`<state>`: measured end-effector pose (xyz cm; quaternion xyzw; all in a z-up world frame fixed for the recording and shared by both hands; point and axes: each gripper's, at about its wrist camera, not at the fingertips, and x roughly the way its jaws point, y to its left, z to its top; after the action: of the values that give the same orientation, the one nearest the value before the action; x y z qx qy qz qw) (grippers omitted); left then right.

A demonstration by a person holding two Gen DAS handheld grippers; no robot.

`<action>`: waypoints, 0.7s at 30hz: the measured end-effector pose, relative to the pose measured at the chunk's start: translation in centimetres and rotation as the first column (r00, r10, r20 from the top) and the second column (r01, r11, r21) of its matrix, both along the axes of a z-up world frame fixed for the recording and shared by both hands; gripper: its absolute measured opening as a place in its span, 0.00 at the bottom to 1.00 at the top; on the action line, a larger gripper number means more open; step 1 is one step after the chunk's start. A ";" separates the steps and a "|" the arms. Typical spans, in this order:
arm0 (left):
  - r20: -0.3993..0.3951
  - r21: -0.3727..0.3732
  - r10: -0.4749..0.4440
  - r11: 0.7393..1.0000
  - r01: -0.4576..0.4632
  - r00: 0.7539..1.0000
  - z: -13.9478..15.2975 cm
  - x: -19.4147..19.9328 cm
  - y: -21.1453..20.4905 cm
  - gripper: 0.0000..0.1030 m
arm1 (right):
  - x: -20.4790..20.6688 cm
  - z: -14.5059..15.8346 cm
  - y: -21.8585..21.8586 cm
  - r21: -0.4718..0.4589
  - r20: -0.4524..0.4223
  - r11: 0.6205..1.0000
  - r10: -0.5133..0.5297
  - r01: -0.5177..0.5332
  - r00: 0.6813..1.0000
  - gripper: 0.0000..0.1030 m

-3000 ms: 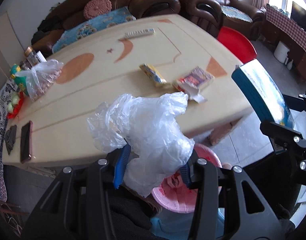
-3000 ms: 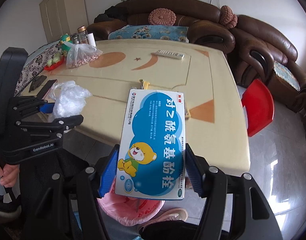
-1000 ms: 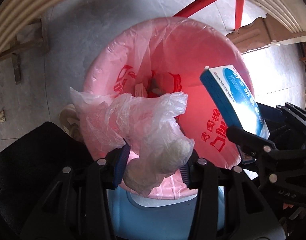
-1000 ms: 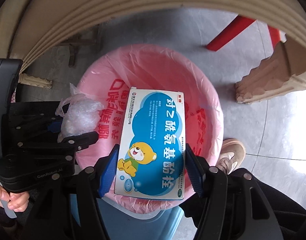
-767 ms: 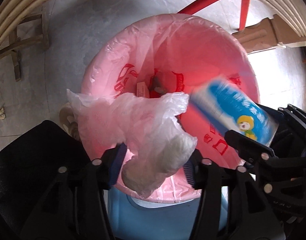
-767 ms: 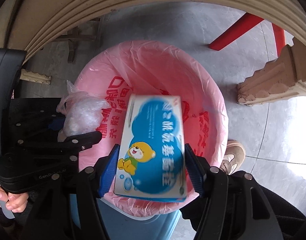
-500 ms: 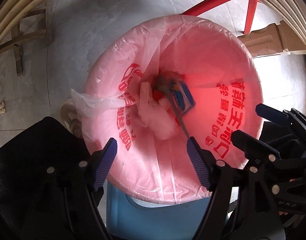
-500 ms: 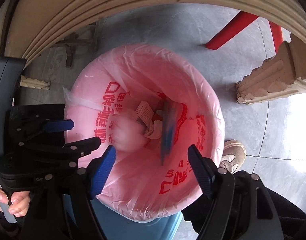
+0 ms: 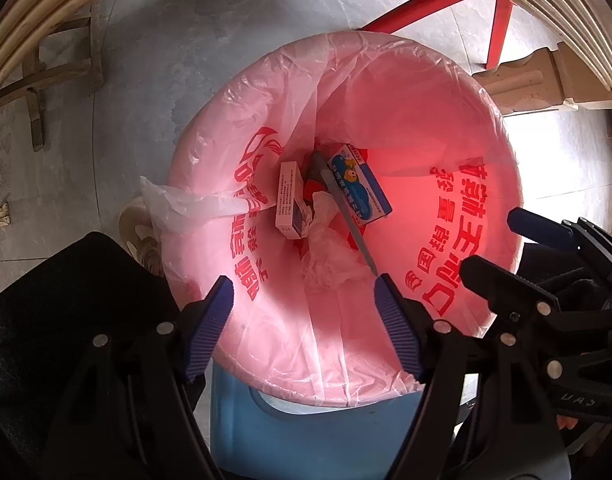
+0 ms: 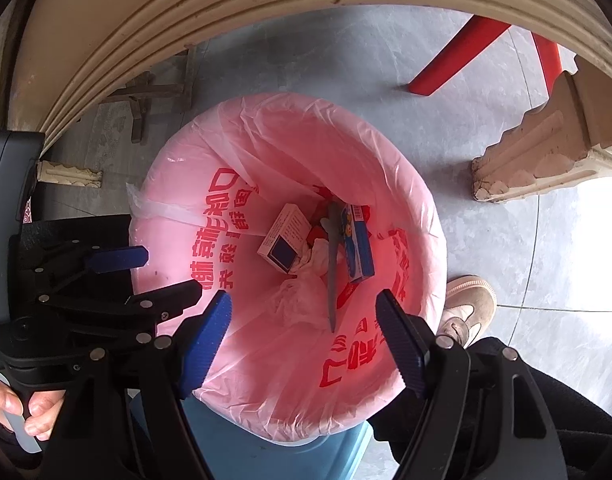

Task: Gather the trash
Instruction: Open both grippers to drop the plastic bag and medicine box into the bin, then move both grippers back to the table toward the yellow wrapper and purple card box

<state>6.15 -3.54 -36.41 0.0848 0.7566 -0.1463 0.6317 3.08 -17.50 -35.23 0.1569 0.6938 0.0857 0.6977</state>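
Pink liner (image 9: 406, 92) of the bin (image 10: 289, 452) now holds the blue box (image 9: 360, 184) and crumpled bag (image 9: 326, 260), and with the left gripper (image 9: 301, 330) and right gripper (image 10: 301, 344) both spread wide and empty, the drop looks done, so next comes fetching more trash.

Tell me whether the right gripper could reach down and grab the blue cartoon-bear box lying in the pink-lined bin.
Probably yes. The right gripper hangs open and empty above the pink-lined bin, and the blue cartoon-bear box lies uncovered at the bottom. The long grey strip beside it might get in the way.
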 end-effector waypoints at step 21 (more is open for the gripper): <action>0.205 -0.040 -0.081 0.995 0.091 0.975 14.3 -2.8 1.7 0.69 | -2.4 15.3 0.9 -0.019 0.269 0.989 0.144 -0.144 0.952 0.71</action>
<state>3.33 -1.82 -22.08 0.1164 0.6800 -0.1829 0.7005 0.71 -16.61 -19.96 0.0929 0.6018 0.1572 0.7775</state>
